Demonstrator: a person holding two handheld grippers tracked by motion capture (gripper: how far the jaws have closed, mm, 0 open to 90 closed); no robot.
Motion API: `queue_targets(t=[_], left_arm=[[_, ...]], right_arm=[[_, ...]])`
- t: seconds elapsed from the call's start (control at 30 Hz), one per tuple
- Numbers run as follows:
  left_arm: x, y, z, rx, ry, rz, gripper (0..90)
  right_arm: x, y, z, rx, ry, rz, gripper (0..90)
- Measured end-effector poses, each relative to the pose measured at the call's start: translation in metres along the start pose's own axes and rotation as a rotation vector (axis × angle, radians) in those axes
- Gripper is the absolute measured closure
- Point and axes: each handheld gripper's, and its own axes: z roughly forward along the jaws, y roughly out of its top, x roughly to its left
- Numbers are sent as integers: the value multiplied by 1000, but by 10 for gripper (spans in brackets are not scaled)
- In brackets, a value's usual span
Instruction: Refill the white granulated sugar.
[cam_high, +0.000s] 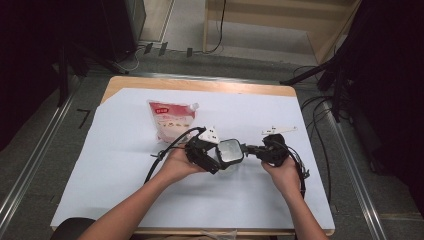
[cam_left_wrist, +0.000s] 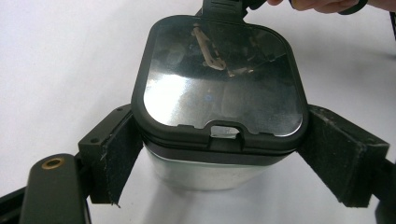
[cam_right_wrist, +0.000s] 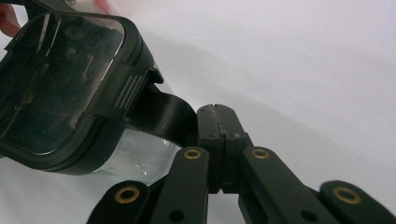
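A clear box with a black-rimmed see-through lid (cam_high: 230, 152) is near the middle of the white-covered table. My left gripper (cam_high: 219, 158) has its padded jaws pressed against the box's two sides just under the lid (cam_left_wrist: 219, 79); the left gripper (cam_left_wrist: 226, 158) is shut on the box. From the right, my right gripper (cam_high: 248, 149) reaches the lid's edge. In the right gripper view the jaws (cam_right_wrist: 217, 121) stand together, pinching a black tab (cam_right_wrist: 161, 114) that sticks out from the lid (cam_right_wrist: 60, 93). The box's contents cannot be made out.
A red and white spouted pouch (cam_high: 172, 120) lies flat behind the left hand. A white sheet (cam_high: 125, 175) covers the wooden table (cam_high: 200, 84). Cables (cam_high: 320, 130) trail off the table's right side, and dark stands flank both back corners.
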Motion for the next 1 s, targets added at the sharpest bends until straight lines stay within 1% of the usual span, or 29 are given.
queue_targets(t=[0.07,0.2,0.27,0.47,0.5,0.57,0.63,0.67,0.77,0.8,0.9,1.0], left_arm=[[0,1,-1,12,-3,7,175],[0,3,-1,12,4,23,177],[0,4,-1,12,2,24,177],[-1,4,-2,11,5,25,178],[-2,5,-3,10,10,31,178],[-2,6,-4,13,9,36,179],[-3,8,-6,0,17,39,180],[-3,9,-8,0,18,51,182],[-3,14,-9,7,14,54,182],[-4,15,-10,8,15,49,181],[-4,17,-10,8,19,50,181],[-6,20,-12,-3,17,55,181]], right_arm=[[1,0,0,1,-3,-2,900],[3,-1,-1,2,-7,-10,900],[2,-2,-1,-4,-5,-18,900],[3,-2,-2,-3,-4,-15,900],[3,-2,-2,-5,-3,-16,900],[3,-2,-1,-7,-2,-18,900],[3,-2,-2,-6,-2,-14,900],[3,-2,-2,-7,1,-12,900],[3,-2,-2,-7,3,-10,900],[3,-2,-2,-6,3,-9,900],[3,-2,-2,-9,4,-7,900],[3,-2,-3,-10,6,-7,900]])
